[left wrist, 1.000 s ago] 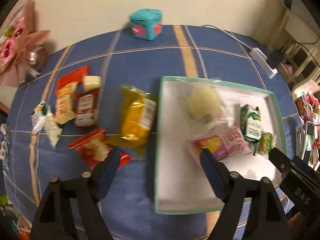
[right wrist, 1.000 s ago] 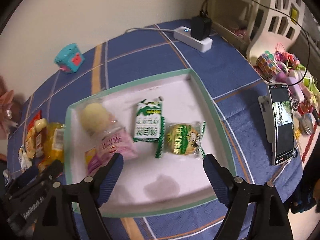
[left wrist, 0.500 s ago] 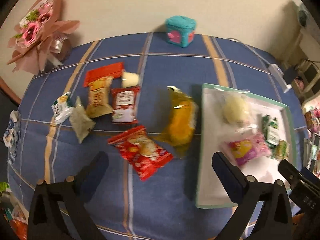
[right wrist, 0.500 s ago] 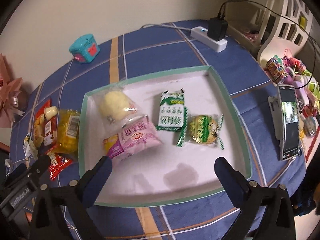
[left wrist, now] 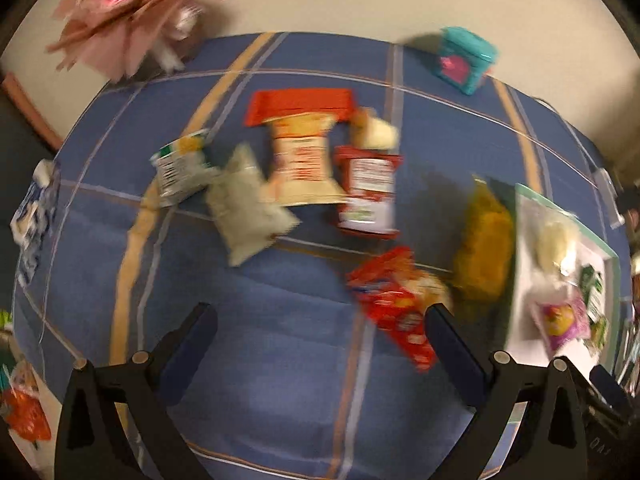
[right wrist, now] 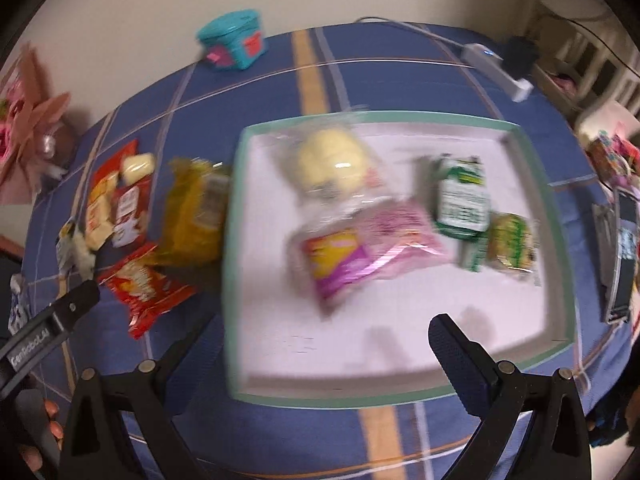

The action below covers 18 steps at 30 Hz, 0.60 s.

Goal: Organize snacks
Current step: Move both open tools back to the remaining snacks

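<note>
It looked like a home, prob. a living or dining rm. A round table [right wrist: 400,76] w/ a blue plaid cloth stood against a plain cream wall. On it sat a pink paper flower bouquet [left wrist: 132,12], a small teal box [right wrist: 234,40] w/ pink trim, and a white power strip [right wrist: 496,70] w/ a black charger plugged in. A phone [right wrist: 624,256] leaned at the table's edge near bright trinkets [right wrist: 612,152]; white furniture [right wrist: 592,60] stood behind.

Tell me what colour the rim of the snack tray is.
Pale green around a white inside; the tray shows best in the right wrist view.
</note>
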Each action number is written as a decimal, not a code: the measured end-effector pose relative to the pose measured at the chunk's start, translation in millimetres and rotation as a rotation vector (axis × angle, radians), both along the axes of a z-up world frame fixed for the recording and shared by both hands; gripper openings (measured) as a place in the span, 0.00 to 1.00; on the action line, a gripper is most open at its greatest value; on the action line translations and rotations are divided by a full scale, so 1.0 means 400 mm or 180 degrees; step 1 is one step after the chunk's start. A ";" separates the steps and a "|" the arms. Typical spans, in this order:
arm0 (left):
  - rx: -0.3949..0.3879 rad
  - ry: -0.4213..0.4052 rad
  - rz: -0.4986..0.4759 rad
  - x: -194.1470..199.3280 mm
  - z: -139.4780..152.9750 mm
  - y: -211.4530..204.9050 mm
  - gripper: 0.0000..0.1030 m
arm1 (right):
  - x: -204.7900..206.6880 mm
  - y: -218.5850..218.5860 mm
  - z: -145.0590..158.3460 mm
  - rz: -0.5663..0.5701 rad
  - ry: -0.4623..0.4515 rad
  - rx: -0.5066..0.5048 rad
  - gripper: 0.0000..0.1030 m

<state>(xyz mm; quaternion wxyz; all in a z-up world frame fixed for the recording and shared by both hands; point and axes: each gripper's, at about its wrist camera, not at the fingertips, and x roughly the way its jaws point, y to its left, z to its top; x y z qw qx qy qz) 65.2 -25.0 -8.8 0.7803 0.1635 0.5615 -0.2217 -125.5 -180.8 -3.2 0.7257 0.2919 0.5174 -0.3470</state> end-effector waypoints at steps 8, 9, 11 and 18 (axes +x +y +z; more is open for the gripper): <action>0.0027 -0.0089 0.0319 0.098 0.007 0.097 1.00 | 0.127 0.081 0.003 0.0327 -0.0221 0.0082 1.00; 0.0009 -0.0068 0.0333 0.103 0.007 0.100 1.00 | 0.140 0.087 0.005 0.0353 -0.0257 0.0084 1.00; -0.0050 -0.0002 0.0361 0.118 0.001 0.110 1.00 | 0.161 0.086 0.008 0.0354 -0.0320 0.0110 1.00; -0.0301 0.0271 0.0322 0.114 -0.011 0.073 1.00 | 0.187 0.048 -0.018 0.0200 -0.0360 0.0113 1.00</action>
